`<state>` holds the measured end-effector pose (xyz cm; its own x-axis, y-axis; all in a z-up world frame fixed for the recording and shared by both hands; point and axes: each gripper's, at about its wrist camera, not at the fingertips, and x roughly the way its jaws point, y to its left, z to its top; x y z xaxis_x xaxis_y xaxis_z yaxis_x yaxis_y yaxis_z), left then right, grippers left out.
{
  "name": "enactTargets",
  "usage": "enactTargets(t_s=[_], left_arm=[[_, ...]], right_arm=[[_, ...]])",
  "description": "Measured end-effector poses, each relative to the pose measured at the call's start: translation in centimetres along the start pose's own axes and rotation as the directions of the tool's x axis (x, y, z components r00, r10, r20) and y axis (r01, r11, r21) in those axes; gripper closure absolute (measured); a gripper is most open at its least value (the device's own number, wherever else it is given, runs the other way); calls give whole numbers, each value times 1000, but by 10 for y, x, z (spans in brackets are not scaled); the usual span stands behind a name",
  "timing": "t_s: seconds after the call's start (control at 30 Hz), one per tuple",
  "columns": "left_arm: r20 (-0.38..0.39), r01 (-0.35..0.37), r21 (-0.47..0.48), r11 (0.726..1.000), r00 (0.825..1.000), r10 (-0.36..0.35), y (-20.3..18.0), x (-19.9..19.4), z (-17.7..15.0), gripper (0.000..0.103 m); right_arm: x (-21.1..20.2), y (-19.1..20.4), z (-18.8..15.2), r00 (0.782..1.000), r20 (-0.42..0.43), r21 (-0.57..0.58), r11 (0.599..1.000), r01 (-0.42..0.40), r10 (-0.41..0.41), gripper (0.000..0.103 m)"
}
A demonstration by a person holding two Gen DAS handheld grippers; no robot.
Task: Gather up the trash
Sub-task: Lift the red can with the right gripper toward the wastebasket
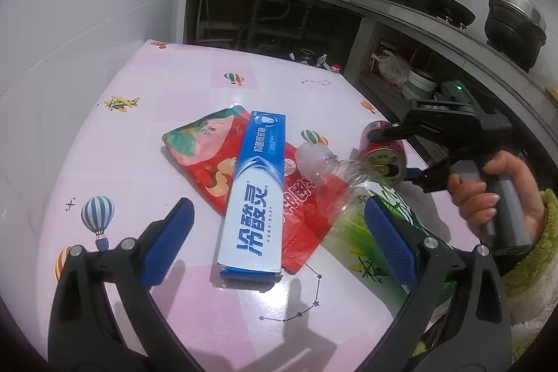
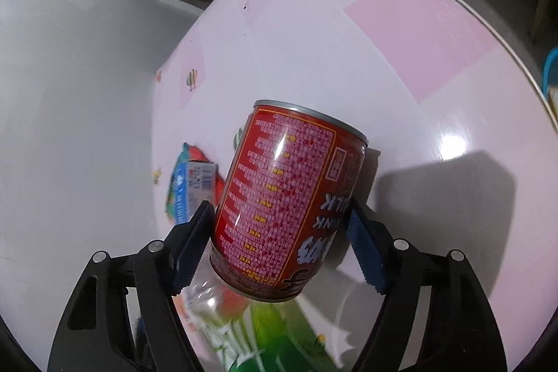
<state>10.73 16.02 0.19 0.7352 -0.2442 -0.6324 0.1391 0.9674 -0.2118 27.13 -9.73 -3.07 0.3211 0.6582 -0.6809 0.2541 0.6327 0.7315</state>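
A red cylindrical metal drink can (image 2: 289, 201), opened at its top, is clamped by the right tool (image 2: 279, 232) near the tabletop (image 2: 418, 58) edge; the left tool (image 1: 279, 229) is held wide open, empty.

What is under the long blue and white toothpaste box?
The blue and white toothpaste box lies on top of a flat red snack packet, which rests on the pink table. The box hides the packet's middle, so its picture there cannot be seen.
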Motion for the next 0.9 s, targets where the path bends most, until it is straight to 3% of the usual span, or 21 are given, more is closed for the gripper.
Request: enactTargets(t_s=[0.13, 0.33, 0.47, 0.67, 0.77, 0.9], left_arm=[[5, 1, 2, 1000, 1000, -1, 1, -1, 1, 9], [6, 4, -6, 1000, 1000, -4, 2, 1, 1, 9], [6, 14, -9, 1000, 1000, -14, 1, 2, 0, 9], [12, 22, -5, 1000, 1000, -22, -3, 1, 0, 9], [13, 19, -4, 1000, 1000, -19, -2, 0, 0, 9], [14, 8, -4, 1000, 1000, -8, 0, -2, 0, 9]], right_arm=[[-14, -4, -3, 999, -48, -21, 1000, 19, -19, 30], [-38, 6, -5, 976, -151, -183, 975, 129, -158, 31], [-49, 23, -8, 941, -195, -315, 926, 206, -275, 34], [-45, 42, -18, 876, -207, -497, 818, 289, -435, 37], [-39, 43, -18, 867, -188, -525, 793, 308, -462, 37], [-36, 53, -22, 874, -143, -554, 769, 318, -464, 38]])
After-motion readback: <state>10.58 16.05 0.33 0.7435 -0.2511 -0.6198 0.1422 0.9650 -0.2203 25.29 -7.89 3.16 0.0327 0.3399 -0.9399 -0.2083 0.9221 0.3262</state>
